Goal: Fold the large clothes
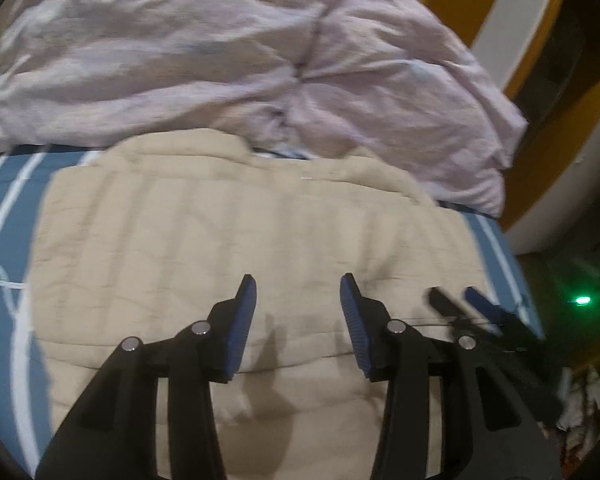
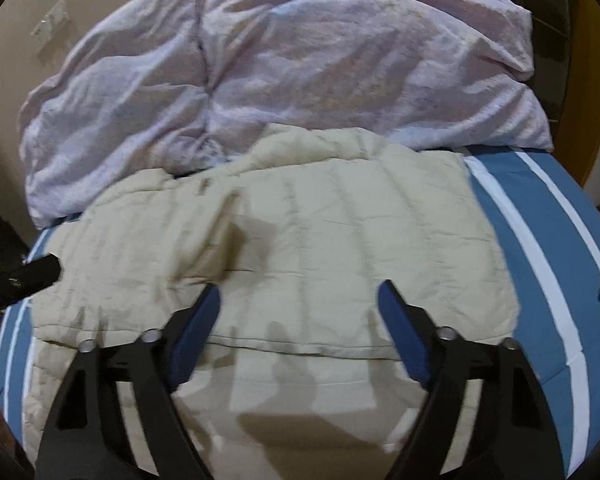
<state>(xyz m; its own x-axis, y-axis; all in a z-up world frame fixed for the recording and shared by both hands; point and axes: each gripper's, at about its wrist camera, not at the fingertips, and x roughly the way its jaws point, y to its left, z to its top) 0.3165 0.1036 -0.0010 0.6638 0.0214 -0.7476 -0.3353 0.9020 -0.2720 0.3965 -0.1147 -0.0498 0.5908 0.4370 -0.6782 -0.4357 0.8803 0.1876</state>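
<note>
A beige quilted garment lies spread flat on the bed, with a fold edge running across its near part. My left gripper hangs just above the garment's near half, open, with nothing between its blue pads. My right gripper also hovers over the near part of the garment, open wide and empty. In the left wrist view the right gripper shows close by on the right, near the garment's right edge. A black part of the left gripper pokes in at the left edge of the right wrist view.
A blue bed sheet with white stripes lies under the garment. A crumpled lilac duvet fills the far side of the bed. Orange and white furniture stands at the right, and a green light glows on the dark floor.
</note>
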